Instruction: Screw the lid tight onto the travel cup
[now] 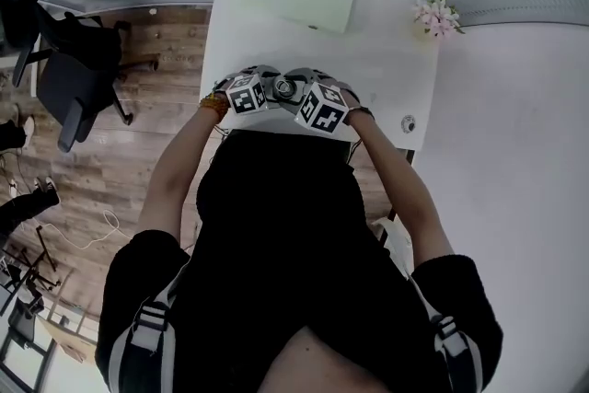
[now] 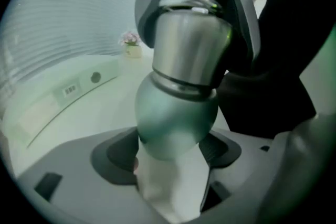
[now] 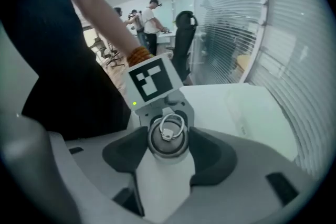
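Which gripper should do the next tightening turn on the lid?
Right. The right gripper has its jaws either side of the lid, whether pressing is unclear; the left gripper is clamped on the travel cup body, holding it.

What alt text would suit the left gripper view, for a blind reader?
The left hand-held gripper clamps the rounded grey-green metal travel cup, whose brushed steel lid sits between the jaws of the right hand-held gripper. Behind, a small pot of pink flowers stands on the white table.
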Tool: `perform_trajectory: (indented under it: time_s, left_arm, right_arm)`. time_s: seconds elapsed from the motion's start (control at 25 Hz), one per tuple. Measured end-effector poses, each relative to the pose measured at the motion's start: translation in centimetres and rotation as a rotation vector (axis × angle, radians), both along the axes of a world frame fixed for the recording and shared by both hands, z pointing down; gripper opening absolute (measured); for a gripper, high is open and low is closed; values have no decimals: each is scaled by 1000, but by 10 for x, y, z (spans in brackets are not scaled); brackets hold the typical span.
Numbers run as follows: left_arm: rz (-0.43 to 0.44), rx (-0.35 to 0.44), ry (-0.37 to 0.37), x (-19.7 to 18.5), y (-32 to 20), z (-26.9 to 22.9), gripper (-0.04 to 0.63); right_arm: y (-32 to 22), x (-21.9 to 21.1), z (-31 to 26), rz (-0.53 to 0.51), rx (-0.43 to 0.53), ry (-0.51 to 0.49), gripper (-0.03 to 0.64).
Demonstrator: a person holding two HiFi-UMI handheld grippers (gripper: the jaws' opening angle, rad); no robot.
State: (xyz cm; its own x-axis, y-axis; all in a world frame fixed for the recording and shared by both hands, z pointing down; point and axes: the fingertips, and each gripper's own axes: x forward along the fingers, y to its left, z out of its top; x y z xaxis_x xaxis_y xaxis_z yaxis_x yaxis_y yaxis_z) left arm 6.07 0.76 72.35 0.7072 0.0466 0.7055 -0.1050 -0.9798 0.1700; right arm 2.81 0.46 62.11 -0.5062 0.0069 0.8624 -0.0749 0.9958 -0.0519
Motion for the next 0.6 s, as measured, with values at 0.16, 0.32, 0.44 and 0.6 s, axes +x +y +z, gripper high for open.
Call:
perform_trajectory:
  time_s: [0.16,0.32,0.44,0.6]
  left_arm:
    - [165,-21,-50,0,5,1,364]
    - [139,-19,-36,1,4,-1,364]
    - [9,8,-2,1,2,-2,364]
    - [-198,55,-1,-3,1,0,362]
  right_arm:
    - [6,-1,2,-175,-5,57,250]
    - [4,0,0,-158,11,40,258]
    - [-3,0,-7,63,30,-51,295]
    - [1,1,-3,307,95,-78,295]
